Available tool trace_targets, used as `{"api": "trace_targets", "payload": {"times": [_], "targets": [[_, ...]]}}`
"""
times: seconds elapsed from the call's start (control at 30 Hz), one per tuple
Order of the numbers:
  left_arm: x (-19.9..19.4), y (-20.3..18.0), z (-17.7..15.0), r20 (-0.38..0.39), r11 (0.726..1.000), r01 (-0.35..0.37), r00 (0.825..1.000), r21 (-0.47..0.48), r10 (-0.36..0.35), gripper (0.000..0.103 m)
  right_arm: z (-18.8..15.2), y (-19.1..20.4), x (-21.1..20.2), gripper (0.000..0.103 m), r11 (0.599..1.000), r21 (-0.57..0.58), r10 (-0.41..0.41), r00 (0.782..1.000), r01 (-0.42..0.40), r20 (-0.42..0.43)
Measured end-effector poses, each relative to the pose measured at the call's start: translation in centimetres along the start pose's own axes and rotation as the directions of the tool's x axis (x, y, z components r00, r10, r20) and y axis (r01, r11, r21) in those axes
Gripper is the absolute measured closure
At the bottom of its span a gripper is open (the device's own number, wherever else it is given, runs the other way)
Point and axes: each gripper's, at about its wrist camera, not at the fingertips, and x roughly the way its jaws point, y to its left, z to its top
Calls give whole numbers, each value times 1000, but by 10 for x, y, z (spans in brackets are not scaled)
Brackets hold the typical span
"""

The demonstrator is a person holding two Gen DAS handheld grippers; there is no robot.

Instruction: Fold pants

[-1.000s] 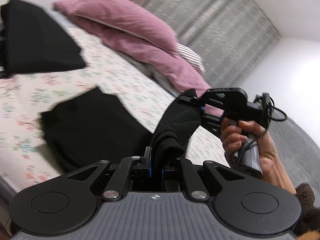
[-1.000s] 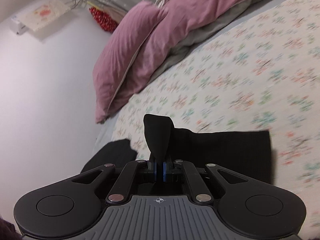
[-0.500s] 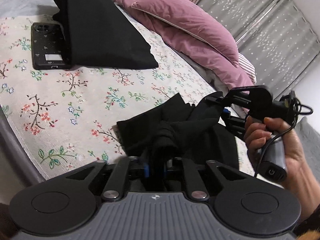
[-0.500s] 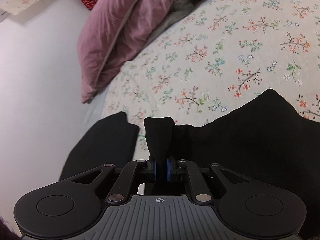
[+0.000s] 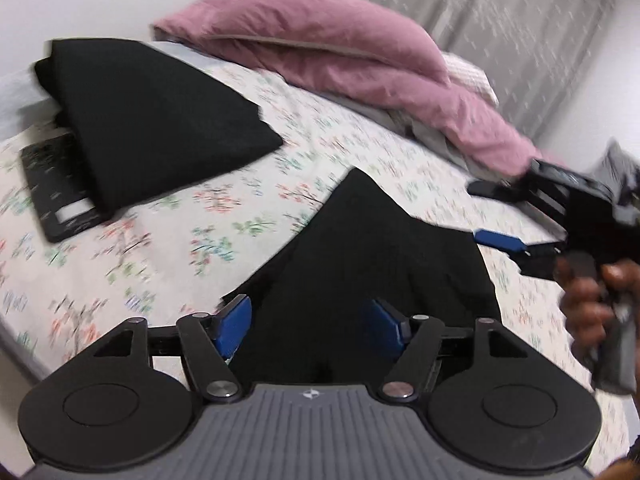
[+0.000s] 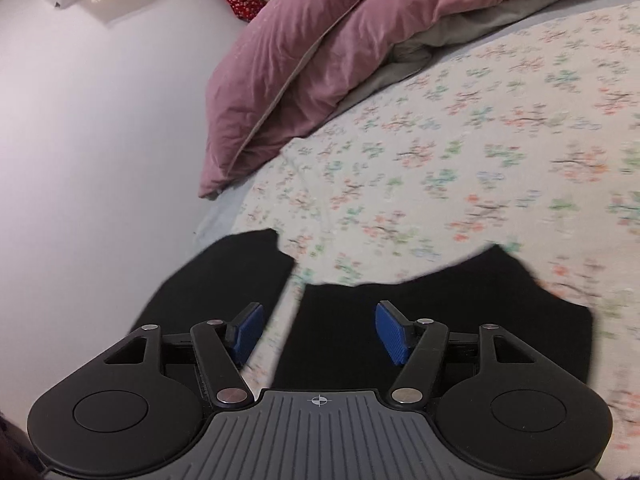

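The black pants (image 5: 372,256) lie folded on the floral bedsheet (image 5: 168,236), just ahead of both grippers. My left gripper (image 5: 310,322) is open and empty, its blue pads apart above the near edge of the pants. My right gripper (image 6: 318,334) is open and empty over the pants (image 6: 420,328) in the right wrist view. The right gripper also shows in the left wrist view (image 5: 504,216), open, at the right side of the pants.
A second folded black garment (image 5: 156,116) lies at the left, partly over a black phone (image 5: 56,188); the garment also shows in the right wrist view (image 6: 224,284). Pink pillows (image 5: 340,44) lie at the bed's head. A white wall (image 6: 100,140) borders the bed.
Both grippers have opened and let go of the pants. The pants now lie flat and folded on the sheet. Both grippers have drawn back a little.
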Motion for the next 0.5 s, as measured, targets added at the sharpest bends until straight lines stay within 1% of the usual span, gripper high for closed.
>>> {"api": "trace_targets", "payload": {"times": [0.13,0.2,0.3,0.33,0.4,0.47,0.5], "targets": [[22,2,27,-42,999,24,999,40,-23,19,-15,-32,-33,34,999,-19,-28,1000,28,-7],[37,5,39,-84,997,51,995,51,-47,11,-22,-49,-49,33,998,-31,-50,999,49,-8],[63,8,52,-148,990,86,987,114,-69,7,-32,-74,-67,32,996,-32,-80,997,79,-23],[70,9,54,-163,986,95,984,134,-73,6,-35,-80,-70,32,996,-30,-84,996,83,-30],[87,14,56,-194,980,123,977,153,-93,6,-42,-92,-78,27,996,-24,-82,996,81,-43],[101,24,55,-234,980,153,965,130,-120,7,-50,-101,-80,27,998,-18,-54,997,53,-60],[109,30,53,-254,979,175,957,105,-143,9,-54,-104,-79,27,999,-15,-38,997,37,-72]]}}
